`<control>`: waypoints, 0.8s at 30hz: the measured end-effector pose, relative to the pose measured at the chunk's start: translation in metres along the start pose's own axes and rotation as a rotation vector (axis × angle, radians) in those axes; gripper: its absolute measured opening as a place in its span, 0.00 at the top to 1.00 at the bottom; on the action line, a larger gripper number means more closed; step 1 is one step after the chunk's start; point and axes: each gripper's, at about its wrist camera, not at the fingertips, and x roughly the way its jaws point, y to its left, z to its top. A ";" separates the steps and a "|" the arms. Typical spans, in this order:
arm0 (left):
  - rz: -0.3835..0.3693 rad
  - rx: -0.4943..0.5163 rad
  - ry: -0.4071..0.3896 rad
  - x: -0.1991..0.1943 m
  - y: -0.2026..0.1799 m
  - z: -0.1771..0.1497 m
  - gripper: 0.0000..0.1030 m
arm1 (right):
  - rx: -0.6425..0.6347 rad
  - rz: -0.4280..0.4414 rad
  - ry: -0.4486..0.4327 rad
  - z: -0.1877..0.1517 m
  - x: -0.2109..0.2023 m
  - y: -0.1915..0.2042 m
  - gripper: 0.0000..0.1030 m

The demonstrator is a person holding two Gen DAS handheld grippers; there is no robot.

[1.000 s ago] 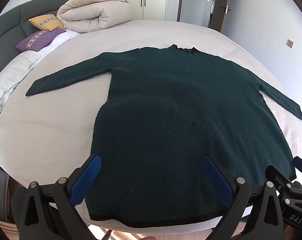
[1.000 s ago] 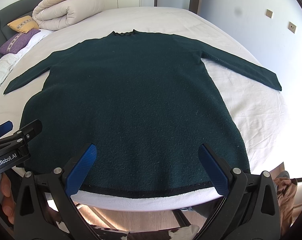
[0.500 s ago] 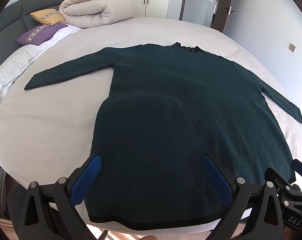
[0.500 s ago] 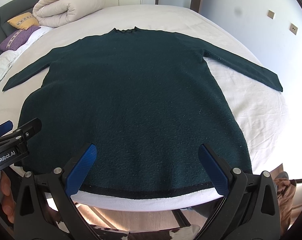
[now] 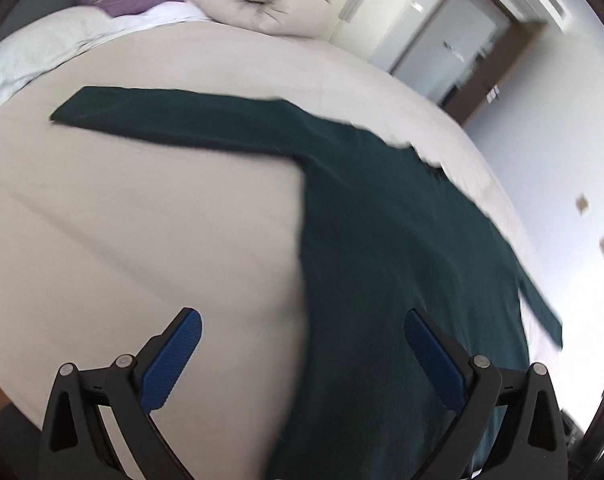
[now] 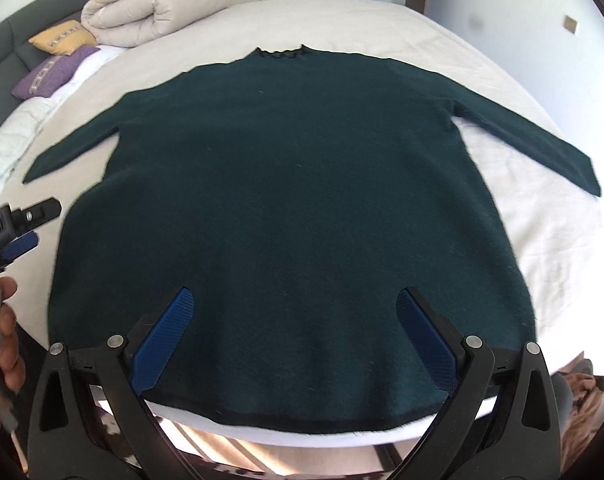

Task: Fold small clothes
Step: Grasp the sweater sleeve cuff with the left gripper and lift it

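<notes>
A dark green long-sleeved sweater lies flat on the bed, sleeves spread out, collar at the far side. In the left wrist view the sweater runs down the right half, with its left sleeve stretched out to the left. My left gripper is open and empty, tilted, above the sweater's left side edge. It also shows at the left edge of the right wrist view. My right gripper is open and empty above the sweater's hem.
The bed has a pale sheet. A rolled duvet and yellow and purple pillows lie at the headboard. The bed's front edge is just below the hem. A door and wardrobes stand behind.
My left gripper has swung left and tilted, so its view now looks along the sweater's left sleeve and side. The right gripper has barely moved. The sweater lies as before.
</notes>
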 end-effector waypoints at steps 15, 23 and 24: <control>-0.116 -0.624 -0.158 0.009 0.208 0.099 0.07 | 0.005 0.214 0.057 0.065 0.043 0.040 0.02; -0.242 -0.886 -0.153 0.059 0.254 0.123 0.31 | 0.044 0.219 0.101 0.066 0.068 0.036 0.11; -0.253 -0.918 -0.168 0.060 0.256 0.122 0.31 | 0.051 0.225 0.107 0.067 0.070 0.035 0.12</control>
